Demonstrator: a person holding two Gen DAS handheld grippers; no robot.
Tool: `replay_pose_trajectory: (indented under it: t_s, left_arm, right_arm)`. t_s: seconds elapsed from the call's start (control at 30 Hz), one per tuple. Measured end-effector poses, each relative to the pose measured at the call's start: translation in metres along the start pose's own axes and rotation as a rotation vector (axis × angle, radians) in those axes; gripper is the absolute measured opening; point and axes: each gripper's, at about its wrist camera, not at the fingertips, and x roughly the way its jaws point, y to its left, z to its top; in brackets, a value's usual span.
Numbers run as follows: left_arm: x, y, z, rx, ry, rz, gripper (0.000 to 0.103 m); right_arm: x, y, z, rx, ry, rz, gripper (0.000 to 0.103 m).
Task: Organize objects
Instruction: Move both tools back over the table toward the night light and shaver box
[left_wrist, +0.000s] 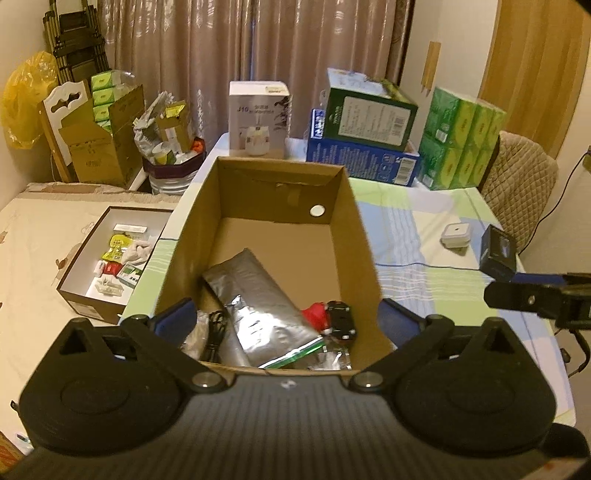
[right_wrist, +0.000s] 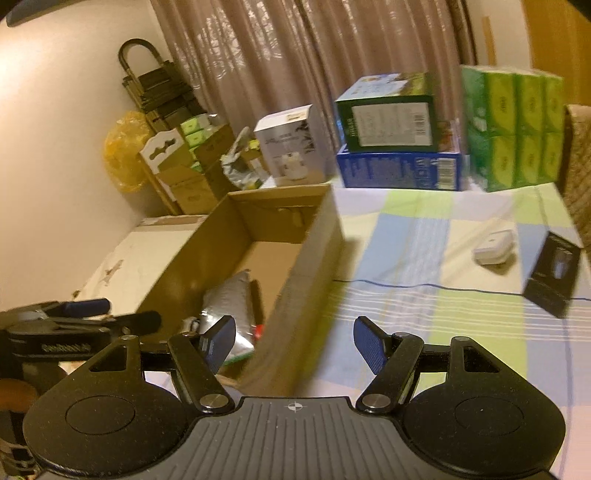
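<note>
Silver pouch (left_wrist: 258, 302) inside cardboard box (left_wrist: 362, 236)

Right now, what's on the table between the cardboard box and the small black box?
Only bare checked tablecloth between the cardboard box and the small black box; the white case sits farther back. Clearest in the right wrist view.

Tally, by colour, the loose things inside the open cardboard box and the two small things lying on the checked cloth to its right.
Silver: 1, the foil pouch in the cardboard box
Black: 3, the coiled cable, the toy car and the small black box
Red: 1, the red item beside the car
White: 1, the square white case on the cloth
Total: 6
</note>
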Motion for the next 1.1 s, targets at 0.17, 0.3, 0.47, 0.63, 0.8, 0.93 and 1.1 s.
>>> replay_pose_trajectory:
  t_s: [0.17,0.3,0.47,0.63,0.8,0.93,1.1]
  left_arm:
    - [-0.009,-0.019,-0.001,0.013,-0.021,-0.025,0.102]
    - [-0.011,-0.039,-0.001,0.041,-0.029,-0.049,0.102]
    - [-0.009,-0.065,0.001,0.072,-0.041,-0.082,0.102]
    - [-0.004,-0.094,0.005,0.110,-0.057,-0.122,0.102]
    - [0.009,-0.122,0.012,0.144,-0.063,-0.159,0.102]
    - [0.028,-0.146,0.021,0.175,-0.066,-0.189,0.102]
    - [0.065,-0.174,0.034,0.179,-0.051,-0.222,0.102]
  right_arm:
    - [-0.023,-0.020,-0.005,0.039,-0.024,-0.031,0.068]
    - [-0.041,-0.039,-0.009,0.073,-0.041,-0.073,0.069]
    - [-0.064,-0.065,-0.014,0.116,-0.065,-0.122,0.069]
    - [-0.082,-0.095,-0.019,0.155,-0.085,-0.182,0.069]
    - [-0.094,-0.127,-0.022,0.207,-0.103,-0.234,0.069]
    - [-0.095,-0.153,-0.020,0.238,-0.110,-0.264,0.069]
    - [-0.086,-0.186,-0.014,0.254,-0.106,-0.293,0.069]
